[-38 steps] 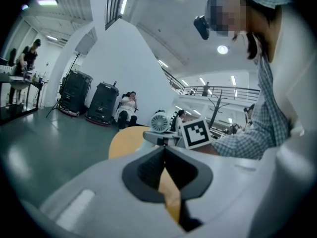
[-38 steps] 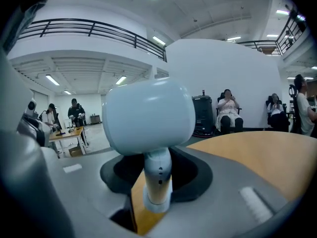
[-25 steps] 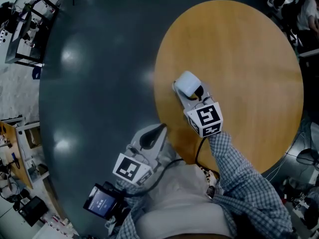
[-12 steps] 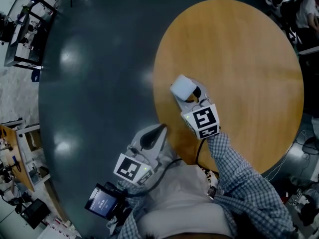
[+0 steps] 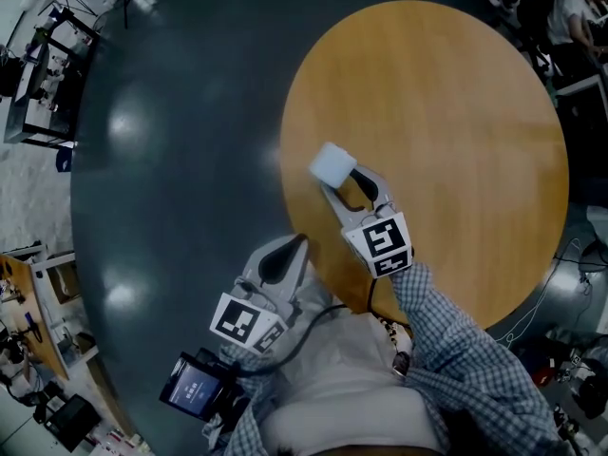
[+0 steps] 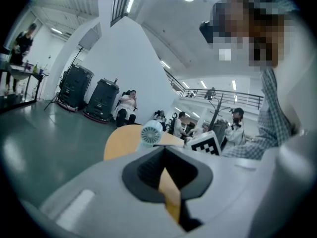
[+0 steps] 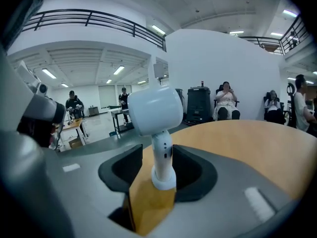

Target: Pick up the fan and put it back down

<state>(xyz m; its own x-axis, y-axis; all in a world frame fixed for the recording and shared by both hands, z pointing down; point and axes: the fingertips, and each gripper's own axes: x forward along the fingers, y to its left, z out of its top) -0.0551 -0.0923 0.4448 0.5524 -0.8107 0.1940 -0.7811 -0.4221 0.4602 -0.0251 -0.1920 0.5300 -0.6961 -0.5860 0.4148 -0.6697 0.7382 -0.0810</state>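
Round table (image 5: 475,112) carries the fan (image 5: 332,164), upright near its left edge, stem between the right gripper's (image 5: 351,186) opening jaws, pads barely clear. A sideways pull-back could clip that top-heavy head and topple it. Left gripper (image 5: 299,243) idles near—closed, empty.

The fan (image 5: 333,164) is plain white, faintly bluish in the dim light. The round table (image 5: 456,112) is a warm honey-tan with a fine wood grain, and the floor (image 5: 180,160) is a dark, glossy grey-green flecked with pale reflections. The marker cubes (image 5: 380,245) carry black squares on white; the sleeve (image 5: 456,340) is patterned too, in a small blue-and-white check.
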